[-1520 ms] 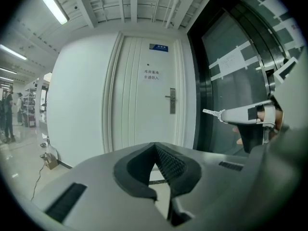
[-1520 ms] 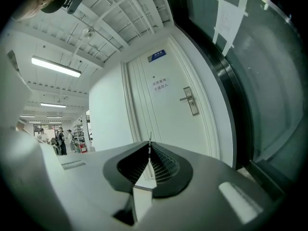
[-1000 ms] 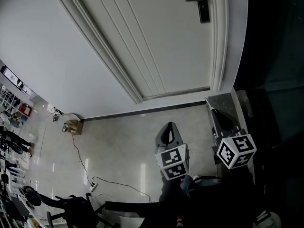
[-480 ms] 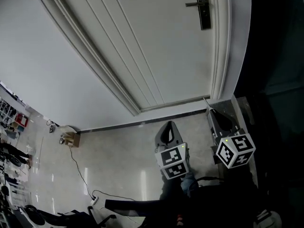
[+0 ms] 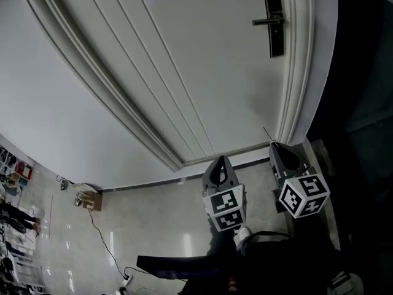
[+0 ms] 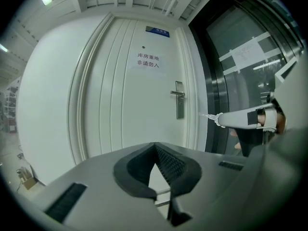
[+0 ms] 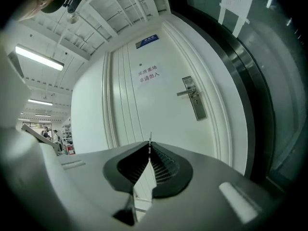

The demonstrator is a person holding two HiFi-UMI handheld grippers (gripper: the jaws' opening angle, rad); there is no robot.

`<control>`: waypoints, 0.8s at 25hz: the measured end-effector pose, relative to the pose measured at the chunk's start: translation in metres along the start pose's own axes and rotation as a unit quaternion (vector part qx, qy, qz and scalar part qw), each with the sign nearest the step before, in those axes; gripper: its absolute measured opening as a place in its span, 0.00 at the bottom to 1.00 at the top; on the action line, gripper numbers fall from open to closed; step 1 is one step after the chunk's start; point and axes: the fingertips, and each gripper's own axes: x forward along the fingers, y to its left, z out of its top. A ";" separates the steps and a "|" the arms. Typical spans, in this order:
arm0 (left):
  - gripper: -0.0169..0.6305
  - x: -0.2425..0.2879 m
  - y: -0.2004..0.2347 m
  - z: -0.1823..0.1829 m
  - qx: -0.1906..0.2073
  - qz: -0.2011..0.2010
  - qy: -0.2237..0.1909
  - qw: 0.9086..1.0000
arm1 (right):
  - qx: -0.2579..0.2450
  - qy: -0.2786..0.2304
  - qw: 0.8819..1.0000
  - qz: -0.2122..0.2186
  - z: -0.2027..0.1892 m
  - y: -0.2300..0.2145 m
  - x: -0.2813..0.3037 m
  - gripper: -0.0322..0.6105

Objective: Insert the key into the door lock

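Note:
The white door (image 5: 202,72) stands ahead with its dark lock plate and lever handle (image 5: 276,22) at the upper right of the head view. In the right gripper view the lock plate (image 7: 195,100) lies up and to the right of my jaws. My right gripper (image 7: 150,146) is shut on the key (image 7: 150,139), whose thin blade sticks out past the fingertips. The left gripper view shows that key tip (image 6: 207,115) pointing at the door, below the lock plate (image 6: 179,100). My left gripper (image 6: 155,146) is shut with nothing in it, low beside the right gripper (image 5: 284,155).
A dark glass panel (image 5: 362,72) runs along the door frame's right side. The door carries a paper notice (image 6: 148,62) and a blue plaque (image 6: 157,31). A cardboard box (image 5: 91,200) and a cable (image 5: 104,251) lie on the tiled floor at left.
The head view has swung up and closer to the door, so the lock plate sits lower in the picture. Both grippers now reach the foot of the door, still shut.

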 end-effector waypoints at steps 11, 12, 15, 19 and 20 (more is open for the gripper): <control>0.03 0.065 0.037 0.004 0.012 -0.029 0.013 0.999 | 0.003 0.003 0.999 -0.032 -0.005 0.001 0.071 0.07; 0.03 0.068 0.036 0.002 0.012 -0.035 0.016 0.999 | 0.004 0.006 0.999 -0.035 -0.007 -0.001 0.073 0.07; 0.03 0.078 0.034 0.000 0.012 -0.048 0.020 0.999 | 0.003 0.010 0.999 -0.044 -0.009 -0.004 0.080 0.07; 0.03 0.086 0.040 -0.003 0.008 -0.043 0.023 0.999 | 0.000 0.013 0.999 -0.043 -0.012 -0.005 0.091 0.07; 0.03 0.089 0.040 -0.004 0.007 -0.042 0.024 0.999 | 0.001 0.013 0.999 -0.043 -0.012 -0.007 0.094 0.07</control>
